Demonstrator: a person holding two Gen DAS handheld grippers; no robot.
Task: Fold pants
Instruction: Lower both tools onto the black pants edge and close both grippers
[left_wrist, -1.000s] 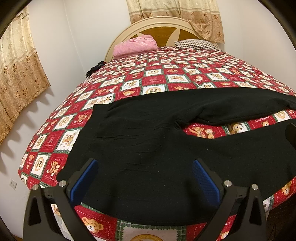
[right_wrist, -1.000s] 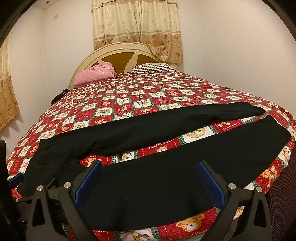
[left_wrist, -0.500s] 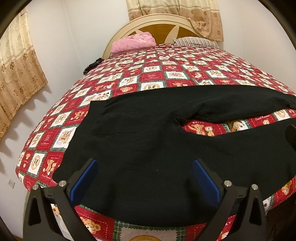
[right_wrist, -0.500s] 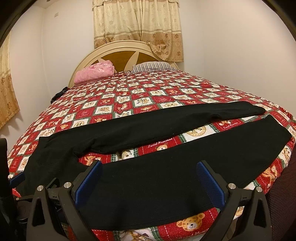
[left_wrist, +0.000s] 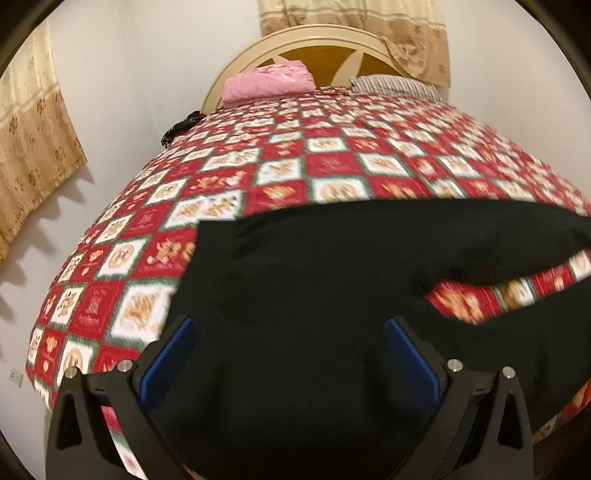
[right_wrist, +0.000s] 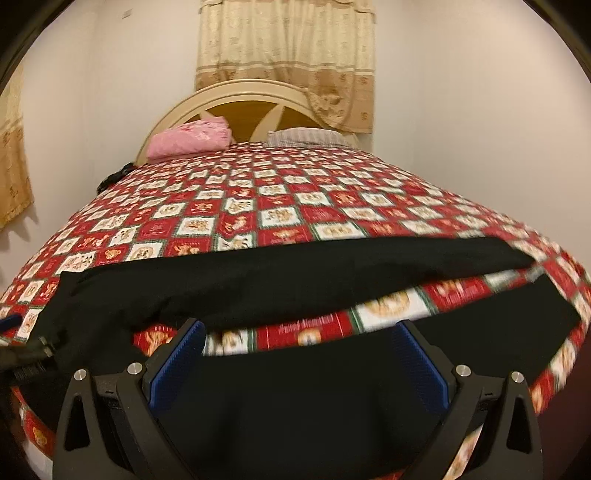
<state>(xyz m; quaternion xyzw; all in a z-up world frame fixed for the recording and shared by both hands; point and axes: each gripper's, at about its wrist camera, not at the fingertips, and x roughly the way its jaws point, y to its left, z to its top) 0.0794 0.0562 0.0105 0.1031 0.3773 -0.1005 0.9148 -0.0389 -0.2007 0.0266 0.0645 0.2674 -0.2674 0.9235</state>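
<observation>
Black pants (left_wrist: 314, 295) lie flat across the near end of the bed, waist at the left, two legs spread apart to the right (right_wrist: 295, 280). My left gripper (left_wrist: 290, 354) is open and empty, low over the waist and seat area near the bed's front edge. My right gripper (right_wrist: 295, 358) is open and empty, low over the nearer leg (right_wrist: 314, 398). The far leg (right_wrist: 369, 262) lies beyond a strip of bare quilt. Both views are blurred by motion.
The bed carries a red and white teddy-bear quilt (left_wrist: 332, 162). A pink folded blanket (left_wrist: 269, 79) and a striped pillow (left_wrist: 391, 85) lie by the headboard (right_wrist: 240, 99). Walls and curtains (right_wrist: 284, 55) surround the bed. A dark item (left_wrist: 181, 127) sits at the bed's left edge.
Both grippers have moved forward and down, closer to the pants. The left one shifted left toward the waist. Both stayed open and the pants have not moved.
</observation>
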